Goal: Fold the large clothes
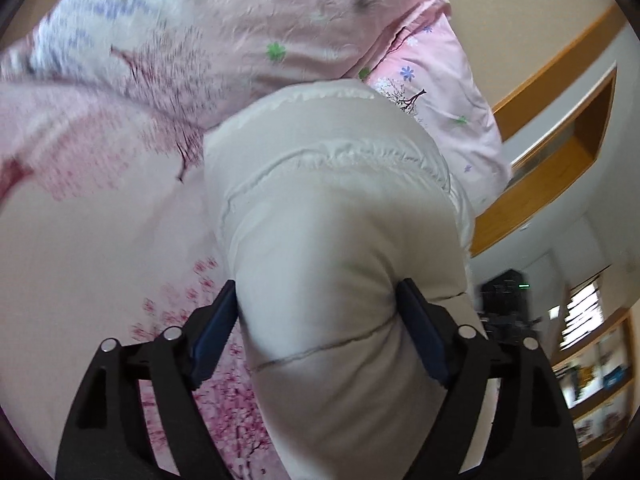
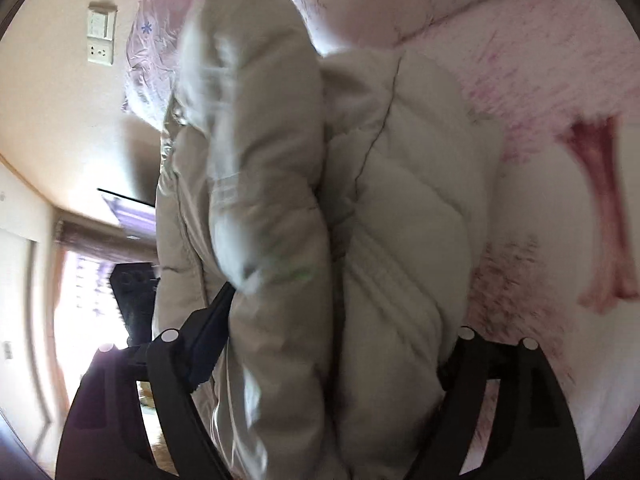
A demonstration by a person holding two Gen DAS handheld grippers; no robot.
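A beige quilted puffer jacket [image 1: 332,216] fills the middle of the left wrist view, above a bed with a pink blossom-print cover [image 1: 80,240]. My left gripper [image 1: 320,320] is shut on a thick padded fold of the jacket, one blue pad on each side. In the right wrist view the same jacket [image 2: 400,200] hangs bunched in thick folds. My right gripper [image 2: 332,340] is shut on another padded part; its right finger is mostly hidden behind the fabric.
A pink floral pillow [image 1: 448,92] lies at the bed's head, by a wooden headboard ledge [image 1: 552,168]. Shelves [image 1: 592,380] stand at the right. In the right wrist view a wall switch and socket [image 2: 101,34] and a bright window [image 2: 84,300] are at left.
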